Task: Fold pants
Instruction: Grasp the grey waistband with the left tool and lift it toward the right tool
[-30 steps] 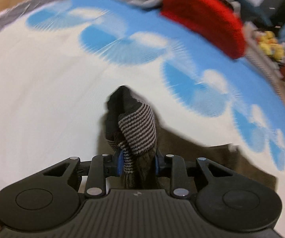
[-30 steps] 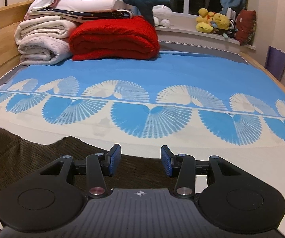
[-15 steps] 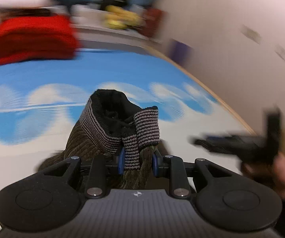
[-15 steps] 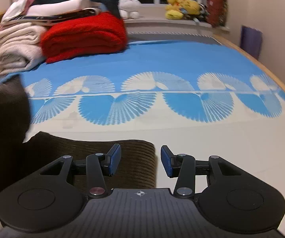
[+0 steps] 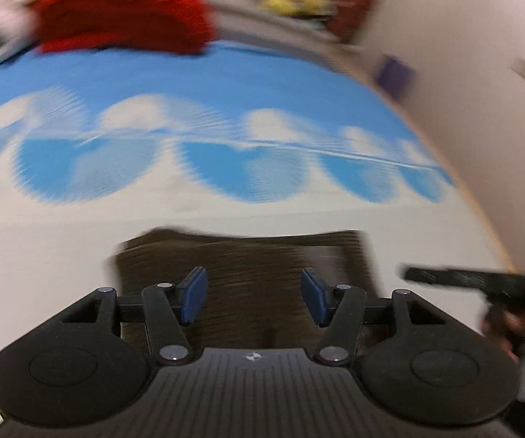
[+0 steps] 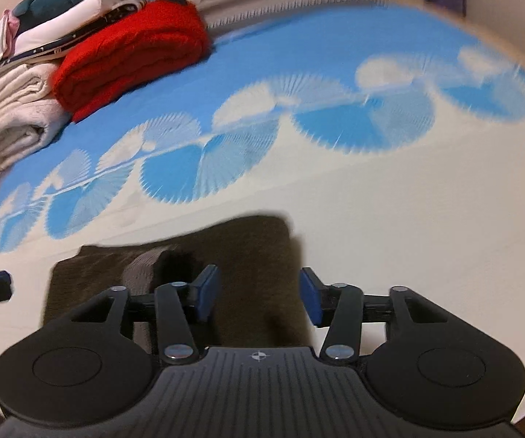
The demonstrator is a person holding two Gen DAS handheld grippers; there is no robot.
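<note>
No readable text or labels.

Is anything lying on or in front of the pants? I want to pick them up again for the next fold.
Nothing visible does. The brown pants lie alone on the sheet, directly below both opening grippers. The red blanket and towels sit far back.

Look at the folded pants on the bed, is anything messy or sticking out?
Mostly neat. On the brown corduroy pants, the striped waistband bunches up at the left end of the bundle instead of lying flat. Both views are blurred, so finer wrinkles cannot be judged.
</note>
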